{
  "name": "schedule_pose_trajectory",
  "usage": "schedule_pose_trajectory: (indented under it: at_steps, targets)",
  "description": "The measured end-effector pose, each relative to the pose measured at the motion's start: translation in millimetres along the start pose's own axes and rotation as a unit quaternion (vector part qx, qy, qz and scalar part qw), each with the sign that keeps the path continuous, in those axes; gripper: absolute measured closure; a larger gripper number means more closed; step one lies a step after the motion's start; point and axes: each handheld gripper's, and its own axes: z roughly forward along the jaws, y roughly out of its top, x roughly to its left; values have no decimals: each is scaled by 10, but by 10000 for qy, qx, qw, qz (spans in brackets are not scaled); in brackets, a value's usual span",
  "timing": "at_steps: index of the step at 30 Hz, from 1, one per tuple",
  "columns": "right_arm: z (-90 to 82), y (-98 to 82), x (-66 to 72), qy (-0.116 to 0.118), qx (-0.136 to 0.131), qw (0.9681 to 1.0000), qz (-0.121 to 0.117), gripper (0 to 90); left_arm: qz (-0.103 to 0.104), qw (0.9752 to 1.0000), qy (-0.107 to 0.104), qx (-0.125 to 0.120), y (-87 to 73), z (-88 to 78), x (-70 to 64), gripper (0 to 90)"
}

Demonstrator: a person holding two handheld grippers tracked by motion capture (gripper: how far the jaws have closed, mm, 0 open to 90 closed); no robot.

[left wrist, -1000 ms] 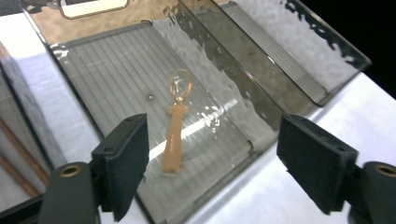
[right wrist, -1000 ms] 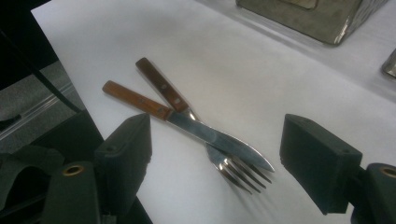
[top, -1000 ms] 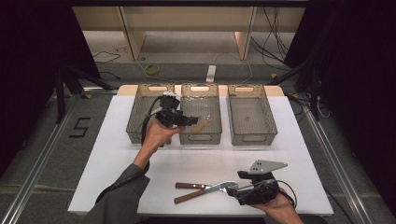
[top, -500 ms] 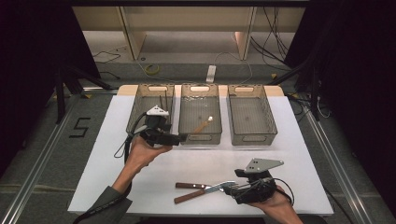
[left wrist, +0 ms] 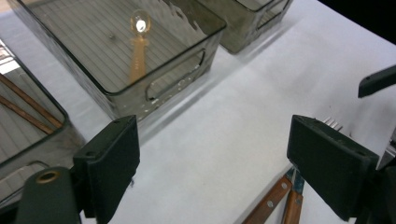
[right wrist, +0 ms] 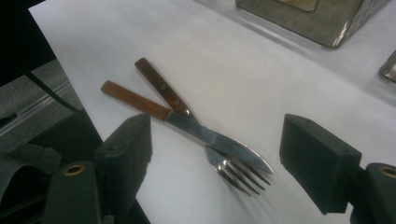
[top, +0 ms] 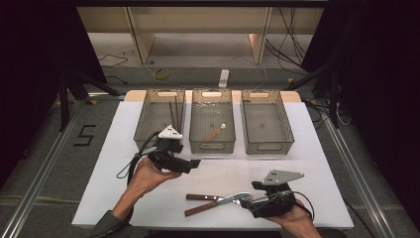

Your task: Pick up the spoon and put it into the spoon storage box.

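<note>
Since the knife point(right wrist: 187, 119) lies crossed over the fork point(right wrist: 236, 173), the right gripper point(right wrist: 217, 161), jaws spread and empty, should pinch the knife's handle; left gripper point(top: 190, 164) also spread, having just been opening, empty

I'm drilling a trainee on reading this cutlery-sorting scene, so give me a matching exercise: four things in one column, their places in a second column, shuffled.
Things:
1. chopsticks
2. wooden spoon
3. knife and fork
4. right bin

Places:
A. crossed on the white table
B. in the middle bin
C. holds nothing
D. in the left bin

Pairs: 1-D, 2-B, 3-A, 4-C
</note>
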Motion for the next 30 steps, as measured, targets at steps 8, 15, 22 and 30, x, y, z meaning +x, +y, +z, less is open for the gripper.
schedule_pose_trajectory:
  at_steps: [8, 15, 22, 30]
  targets:
    - [-27, -12, -18, -40, -27, 10000, 62, 262, 157, 9995, -35, 261, -103, 43, -90, 164]
    - [-35, -18, -31, -54, -39, 9999, 84, 262, 293, 9991, -42, 287, -184, 59, -147, 164]
    - [-38, -26, -41, -42, -32, 9999, 86, 261, 434, 9973, -169, 575, -242, 93, -203, 164]
    - [-37, -43, -78, -42, -34, 9999, 136, 261, 518, 9951, -249, 801, -296, 137, -274, 164]
